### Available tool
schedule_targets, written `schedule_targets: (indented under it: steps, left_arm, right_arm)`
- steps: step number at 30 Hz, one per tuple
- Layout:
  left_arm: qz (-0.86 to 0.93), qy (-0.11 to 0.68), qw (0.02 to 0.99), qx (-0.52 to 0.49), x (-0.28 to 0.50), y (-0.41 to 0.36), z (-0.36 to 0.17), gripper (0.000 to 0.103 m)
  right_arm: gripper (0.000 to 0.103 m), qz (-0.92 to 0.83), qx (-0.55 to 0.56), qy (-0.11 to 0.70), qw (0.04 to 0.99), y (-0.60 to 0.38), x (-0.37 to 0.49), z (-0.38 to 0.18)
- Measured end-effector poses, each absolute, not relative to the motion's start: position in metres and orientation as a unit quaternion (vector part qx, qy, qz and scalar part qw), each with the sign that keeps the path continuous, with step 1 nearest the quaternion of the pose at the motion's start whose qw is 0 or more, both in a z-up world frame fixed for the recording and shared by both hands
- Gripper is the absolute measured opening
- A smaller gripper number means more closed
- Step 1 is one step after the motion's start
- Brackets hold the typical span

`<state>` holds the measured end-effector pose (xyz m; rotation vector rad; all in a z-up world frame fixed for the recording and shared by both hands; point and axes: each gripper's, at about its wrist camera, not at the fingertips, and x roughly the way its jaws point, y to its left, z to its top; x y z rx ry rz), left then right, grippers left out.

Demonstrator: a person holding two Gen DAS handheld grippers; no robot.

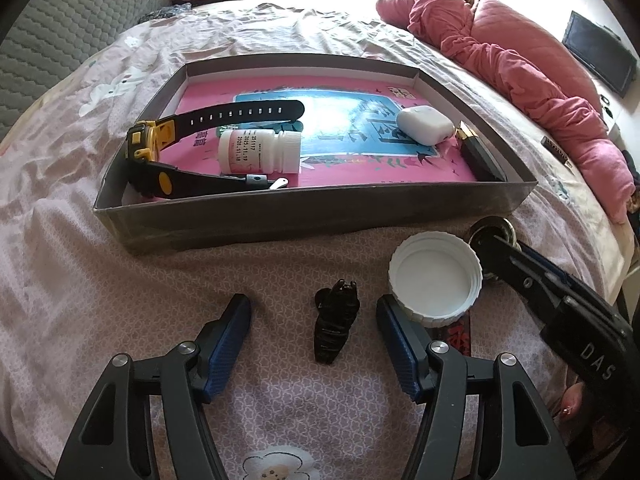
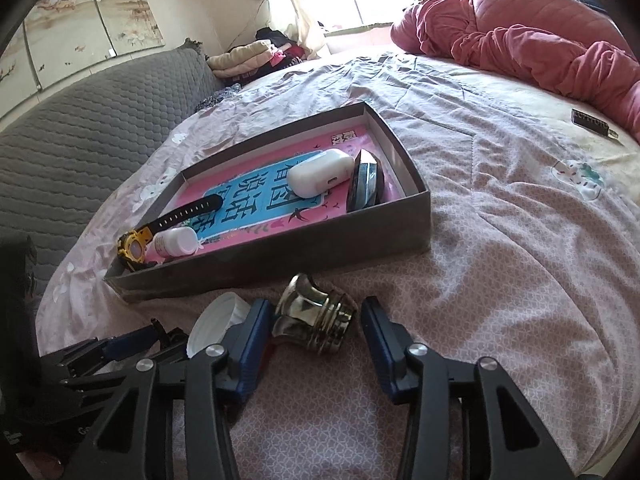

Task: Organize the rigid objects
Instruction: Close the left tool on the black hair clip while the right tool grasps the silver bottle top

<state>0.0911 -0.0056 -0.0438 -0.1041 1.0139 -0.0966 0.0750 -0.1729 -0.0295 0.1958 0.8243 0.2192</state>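
Three loose pieces lay on the bed short of your grey tray [image 1: 248, 220].
Your left gripper [image 1: 314, 314] stood wide around the small black clip [image 1: 335, 326], untouched; stiff, light, best pinched across its ribbed sides. Beside it sat the white lid [image 1: 434, 280], thin plastic. Your right gripper [image 2: 318, 326] bracketed the metal cap [image 2: 316, 316], left pad near touching, right clear; hard, slick, so take its threaded band.

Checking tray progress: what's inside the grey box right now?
Inside the grey box: a yellow-and-black watch, a white pill bottle, a white earbud case and a dark flat item against the right wall. The near wall hides the floor just behind it.
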Motion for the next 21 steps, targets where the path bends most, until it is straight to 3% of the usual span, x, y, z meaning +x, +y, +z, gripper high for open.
schedule_targets:
  steps: [14,21]
  left_arm:
    - [-0.054,0.482,0.872,-0.063,0.094,0.000,-0.045,0.064]
    - [-0.066,0.477,0.873,-0.072,0.094,-0.001,-0.041,0.037]
  right_arm:
    - [0.044,0.126,0.134,0.427,0.886,-0.176,0.083,-0.044]
    - [0.036,0.131,0.128,0.414,0.892,-0.175,0.081,-0.040]
